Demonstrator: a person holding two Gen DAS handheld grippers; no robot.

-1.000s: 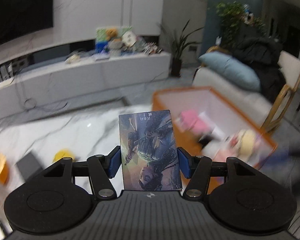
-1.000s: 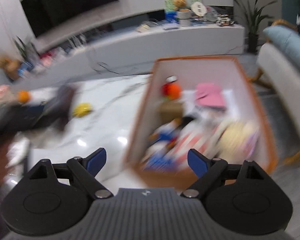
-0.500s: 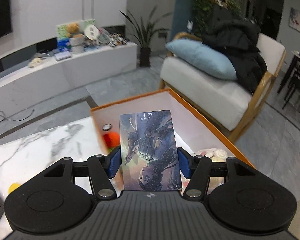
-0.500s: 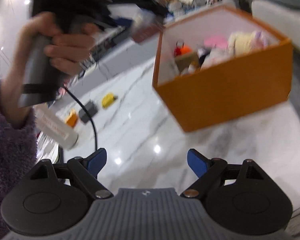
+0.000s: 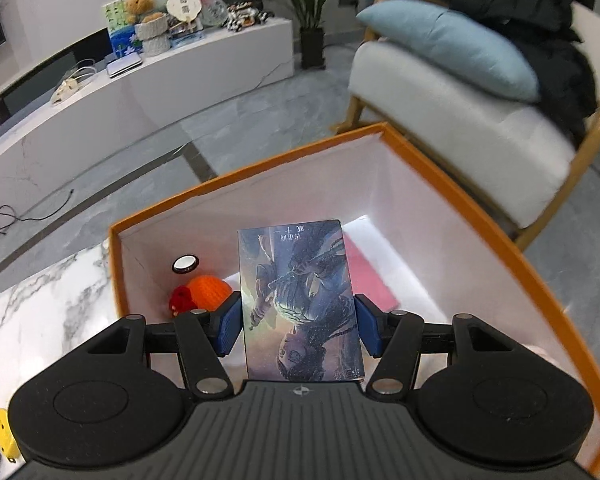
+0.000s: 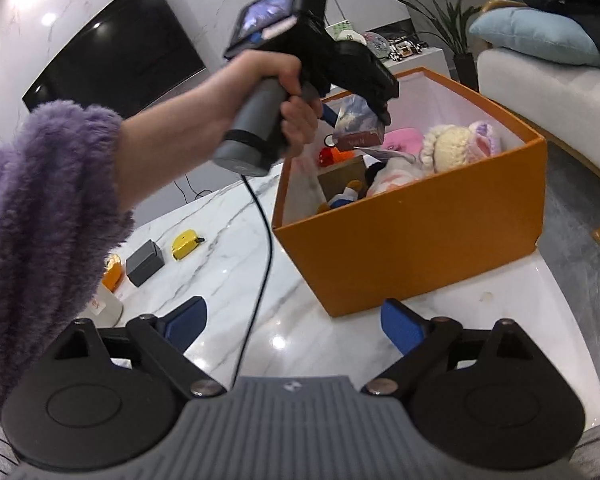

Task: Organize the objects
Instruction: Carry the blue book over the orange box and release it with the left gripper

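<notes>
A white marble table carries an orange box with white inner walls, standing near a cushioned chair. In the box lie soft toys, among them a cream knitted doll, an orange knitted toy and a pink flat item. A person's hand, at the end of a purple fuzzy sleeve, holds the left gripper over the open box; its blue pads press on both long edges of a small illustrated box, which hangs above the contents, picture side facing the camera. The right gripper hovers over the table just short of the box's near corner, its jaws spread wide after opening further, with nothing between them. Farther left on the table lie a dark grey case and a yellow tape measure.
</notes>
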